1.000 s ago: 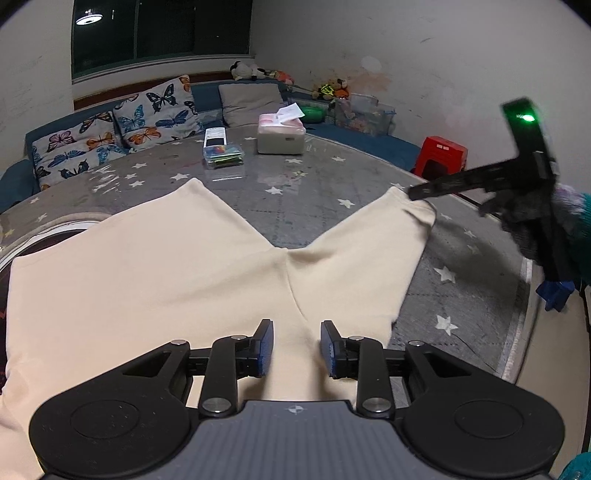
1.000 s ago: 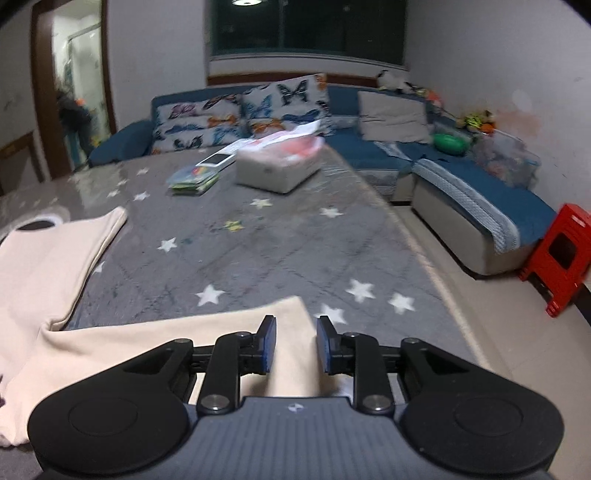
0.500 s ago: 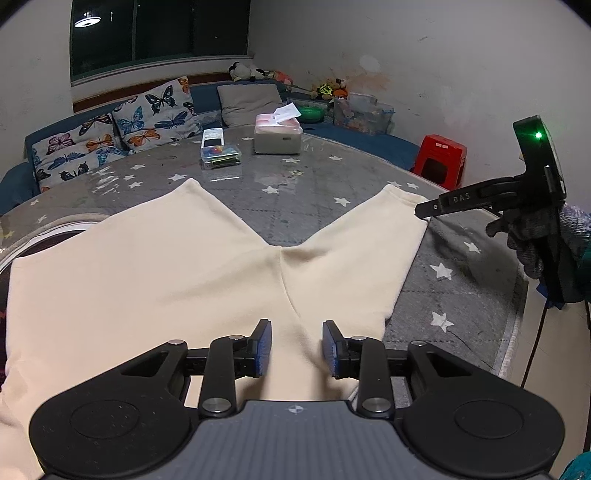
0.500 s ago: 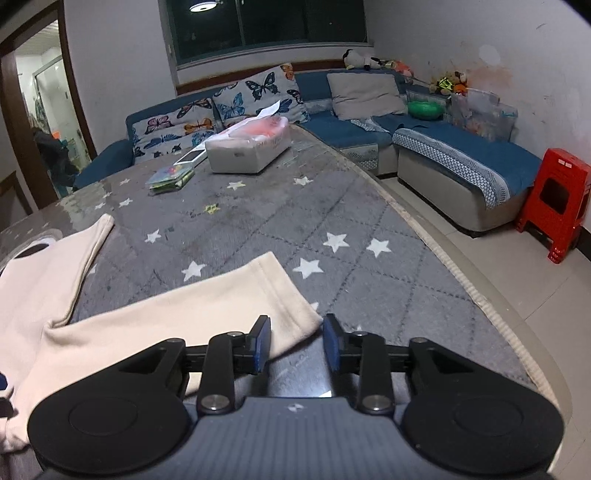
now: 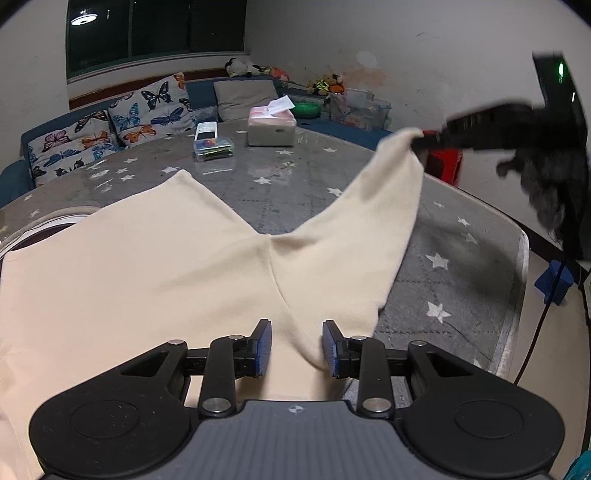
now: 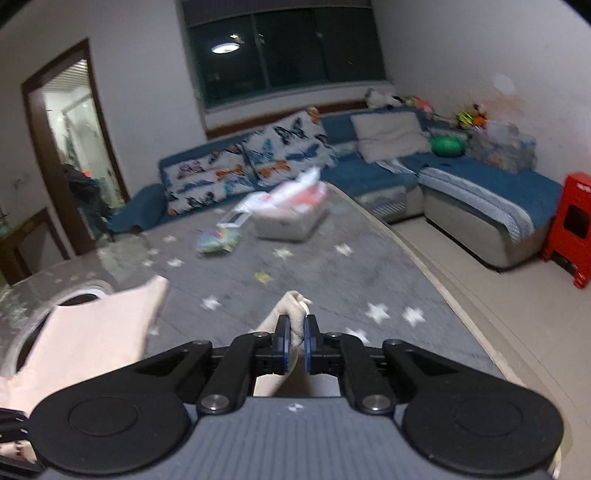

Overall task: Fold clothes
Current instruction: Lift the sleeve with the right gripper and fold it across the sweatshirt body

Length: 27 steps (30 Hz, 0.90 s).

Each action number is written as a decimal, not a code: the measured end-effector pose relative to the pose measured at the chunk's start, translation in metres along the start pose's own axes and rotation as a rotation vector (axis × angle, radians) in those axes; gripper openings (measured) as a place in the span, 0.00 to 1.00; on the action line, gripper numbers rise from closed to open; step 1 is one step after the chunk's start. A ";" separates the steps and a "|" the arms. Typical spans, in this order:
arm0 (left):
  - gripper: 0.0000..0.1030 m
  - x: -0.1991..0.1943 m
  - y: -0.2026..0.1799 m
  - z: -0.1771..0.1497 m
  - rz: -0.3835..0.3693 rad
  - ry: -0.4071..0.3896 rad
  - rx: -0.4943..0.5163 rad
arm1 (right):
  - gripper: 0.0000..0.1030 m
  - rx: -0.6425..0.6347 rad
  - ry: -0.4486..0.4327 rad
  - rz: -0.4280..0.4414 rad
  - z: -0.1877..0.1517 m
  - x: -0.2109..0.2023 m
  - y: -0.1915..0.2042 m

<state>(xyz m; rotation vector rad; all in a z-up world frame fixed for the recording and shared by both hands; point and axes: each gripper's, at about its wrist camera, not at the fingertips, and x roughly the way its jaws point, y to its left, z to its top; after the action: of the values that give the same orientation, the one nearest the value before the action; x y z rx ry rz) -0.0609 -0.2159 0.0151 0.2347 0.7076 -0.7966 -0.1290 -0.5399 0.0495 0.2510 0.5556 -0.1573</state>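
Shorts [image 5: 155, 266]: spread on starred worktop [image 5: 436, 288], waist near, legs pointing away in a V.
Left gripper [image 5: 296, 349]: jaws wide, above the crotch seam, gripping nothing.
Right gripper [image 6: 294, 341]: jaws pinched narrow on the right leg's hem.
Change: hem lay flat half a second ago, now lifted off worktop.

Dim, lit by a ceiling lamp [image 5: 82, 20] mirrored in dark window [image 6: 284, 48]; right view motion-blurred, fisheye-bent edges, corners black.

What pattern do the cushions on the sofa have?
Colourful butterflies on white cushions, clearest in the left wrist view.
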 end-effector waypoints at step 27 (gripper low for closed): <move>0.39 -0.113 0.107 -0.067 0.249 -0.157 -0.381 | 0.06 -0.537 0.138 0.610 0.000 -0.005 0.290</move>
<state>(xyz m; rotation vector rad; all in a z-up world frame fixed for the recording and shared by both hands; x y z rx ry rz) -0.0715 -0.0475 0.0327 -0.0834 0.6530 -0.4262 -0.0708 -0.2615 0.1086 -0.1005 0.6140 0.5998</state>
